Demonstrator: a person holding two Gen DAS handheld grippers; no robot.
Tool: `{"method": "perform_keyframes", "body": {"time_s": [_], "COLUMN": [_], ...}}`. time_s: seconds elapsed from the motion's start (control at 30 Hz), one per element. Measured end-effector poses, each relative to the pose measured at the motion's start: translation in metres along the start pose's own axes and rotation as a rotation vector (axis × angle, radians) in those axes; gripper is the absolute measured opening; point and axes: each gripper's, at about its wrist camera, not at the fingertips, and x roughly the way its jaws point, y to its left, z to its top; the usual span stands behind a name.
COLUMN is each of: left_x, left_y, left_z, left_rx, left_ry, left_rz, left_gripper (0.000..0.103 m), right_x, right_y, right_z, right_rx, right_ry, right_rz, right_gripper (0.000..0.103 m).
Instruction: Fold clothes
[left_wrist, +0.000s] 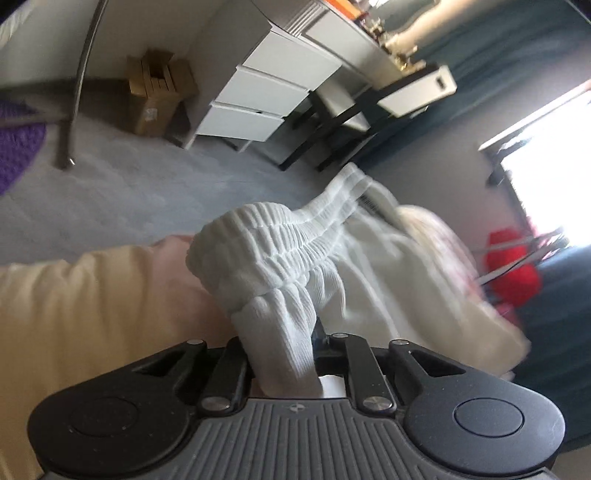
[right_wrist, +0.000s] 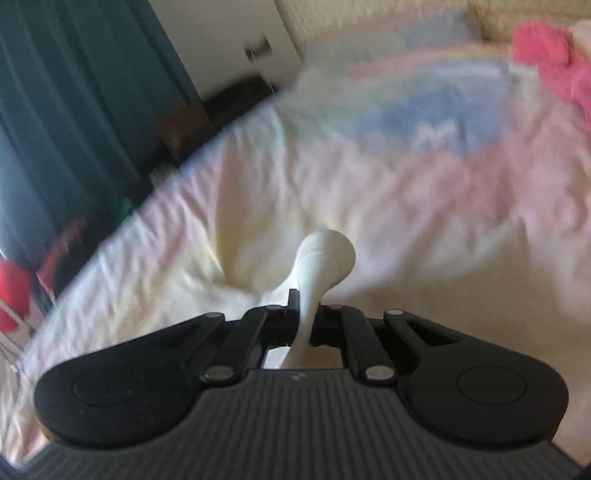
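A white ribbed garment with a gathered elastic waistband (left_wrist: 280, 251) hangs from my left gripper (left_wrist: 295, 350), which is shut on a bunched corner of the band and holds it above the bed. The rest of the cloth drapes away to the right. My right gripper (right_wrist: 308, 314) is shut on a thin white fold of the same kind of cloth (right_wrist: 325, 258), which sticks up between the jaws. The pastel bedspread (right_wrist: 406, 184) lies below it, blurred.
A pink garment (right_wrist: 550, 62) lies at the bed's far right. In the left wrist view a white drawer unit (left_wrist: 269, 96), a cardboard box (left_wrist: 159, 92), a black-legged table (left_wrist: 351, 122) and grey carpet (left_wrist: 147, 192) show; a red object (left_wrist: 513, 266) sits by the window.
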Motion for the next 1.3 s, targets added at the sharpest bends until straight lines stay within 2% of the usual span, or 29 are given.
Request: {"method": "perform_keyframes", "body": {"time_s": [0.07,0.13,0.23,0.3,0.33,0.37,0.43,0.47,0.67,0.8,0.9,1.03,1.13,1.3], "left_x": [-0.001,-0.002,-0.004,-0.010,-0.013,-0.015,-0.020,-0.022,-0.034,-0.037,-0.043,-0.050,-0.056,-0.056], "left_y": [0.002,-0.001,-0.010,-0.020,-0.026,-0.031,-0.043,-0.048,-0.075,-0.084,-0.085,-0.104,-0.119,-0.146], "left_z": [-0.003,-0.007,-0.009,-0.012,-0.013,-0.016,-0.022,-0.025,-0.044,-0.056,-0.069,-0.096,-0.115,-0.145], "left_rx": [0.009,0.051,0.146,0.194,0.217,0.242,0.292,0.316,0.442,0.502,0.545,0.634,0.701,0.799], "left_ry": [0.005,0.005,-0.006,-0.030,-0.042,-0.054,-0.078,-0.093,-0.171,-0.197,-0.202,-0.210,-0.215,-0.224], "left_rz": [0.015,0.043,0.109,0.133,0.144,0.149,0.160,0.163,0.162,0.141,0.105,0.037,-0.016,-0.095], "left_gripper": [0.023,0.030,0.046,0.061,0.063,0.067,0.077,0.081,0.083,0.091,0.098,0.098,0.098,0.098], "right_x": [0.008,0.007,-0.002,-0.009,-0.014,-0.019,-0.028,-0.034,-0.078,-0.117,-0.141,-0.164,-0.175,-0.190], "right_y": [-0.007,-0.008,0.000,0.008,0.010,0.012,0.017,0.021,0.055,0.083,0.100,0.115,0.122,0.133], "right_z": [-0.004,-0.005,-0.005,-0.006,-0.006,-0.005,-0.002,-0.001,-0.005,-0.018,-0.030,-0.047,-0.061,-0.079], "right_rx": [0.020,0.034,0.014,-0.027,-0.041,-0.051,-0.075,-0.097,-0.263,-0.397,-0.477,-0.531,-0.544,-0.596], "right_ry": [0.055,0.071,0.070,0.063,0.052,0.039,0.005,-0.011,-0.101,-0.142,-0.128,-0.070,-0.027,-0.016], "right_rz": [-0.017,-0.017,-0.034,-0.038,-0.034,-0.024,0.003,0.020,0.155,0.321,0.438,0.564,0.643,0.724], "right_gripper": [0.007,0.009,0.013,0.022,0.040,0.063,0.080,0.080,0.078,0.078,0.078,0.078,0.078,0.078]}}
